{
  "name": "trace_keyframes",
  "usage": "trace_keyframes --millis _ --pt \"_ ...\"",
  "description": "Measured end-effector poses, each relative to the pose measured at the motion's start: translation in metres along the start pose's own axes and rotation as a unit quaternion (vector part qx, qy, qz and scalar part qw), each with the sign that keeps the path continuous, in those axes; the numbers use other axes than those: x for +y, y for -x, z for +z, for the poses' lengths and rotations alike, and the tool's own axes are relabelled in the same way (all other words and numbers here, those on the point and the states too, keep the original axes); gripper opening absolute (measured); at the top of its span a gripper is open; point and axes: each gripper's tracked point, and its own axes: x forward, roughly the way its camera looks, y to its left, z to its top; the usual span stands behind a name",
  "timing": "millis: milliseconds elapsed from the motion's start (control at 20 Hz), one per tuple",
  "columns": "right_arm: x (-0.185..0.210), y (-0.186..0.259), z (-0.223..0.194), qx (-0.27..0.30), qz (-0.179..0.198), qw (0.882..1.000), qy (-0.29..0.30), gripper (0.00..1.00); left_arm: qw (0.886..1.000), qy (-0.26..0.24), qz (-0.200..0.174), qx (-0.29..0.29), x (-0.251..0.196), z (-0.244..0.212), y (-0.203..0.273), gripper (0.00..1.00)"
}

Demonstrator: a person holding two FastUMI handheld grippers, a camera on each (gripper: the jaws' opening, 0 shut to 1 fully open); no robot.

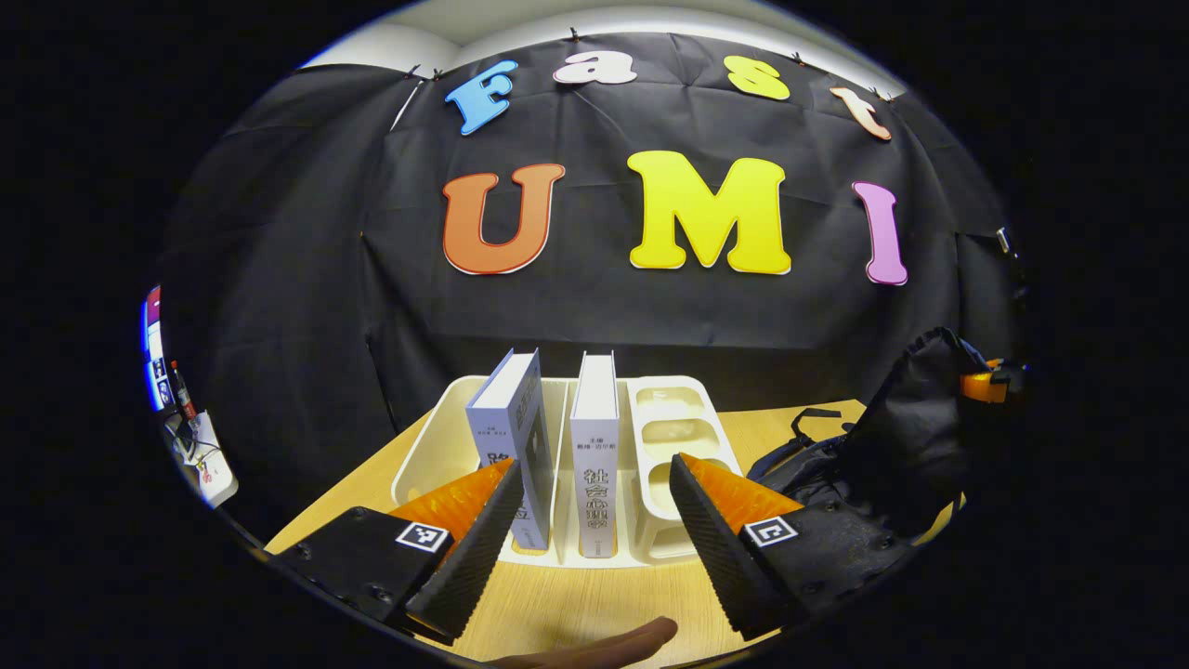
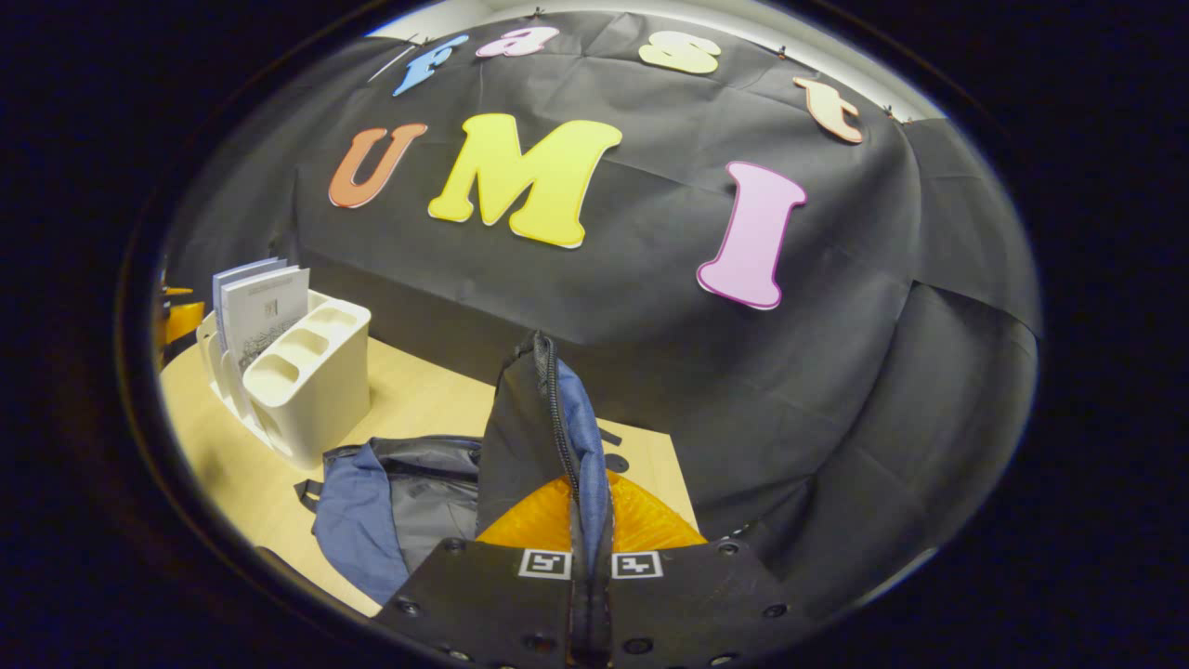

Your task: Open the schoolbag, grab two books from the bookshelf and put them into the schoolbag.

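Two white books stand upright in a white bookshelf rack [image 1: 437, 437] on the wooden table: a left book [image 1: 513, 423] leaning slightly and a right book [image 1: 594, 437]. My left gripper [image 1: 594, 520] is open just in front of them, its fingers level with the books' lower spines and spread wider than both. The dark schoolbag [image 1: 915, 437] lies to the right, its flap lifted. In the right gripper view my right gripper [image 2: 587, 483] is shut on the schoolbag's flap [image 2: 543, 418] at its zipper edge, holding it up above the bag's body [image 2: 399, 502]. The rack [image 2: 307, 372] and books [image 2: 265, 311] stand at the left.
The rack's right section [image 1: 673, 437] has empty oval pockets. A fingertip [image 1: 613, 643] shows at the bottom of the left gripper view. Bag straps [image 1: 808, 432] trail on the table between rack and bag. The black cloth wall stands close behind the table.
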Motion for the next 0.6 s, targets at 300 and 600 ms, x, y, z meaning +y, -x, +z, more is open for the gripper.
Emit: trace_keyframes --millis 300,600 --pt "0.000 0.001 -0.003 -0.004 0.016 1.000 0.001 0.01 1.000 0.002 0.002 0.002 0.007 0.048 -0.038 0.99" --pt "-0.001 -0.001 -0.006 -0.012 0.029 0.999 -0.017 0.01 0.998 0.038 -0.033 0.041 0.005 0.080 -0.089 0.99"
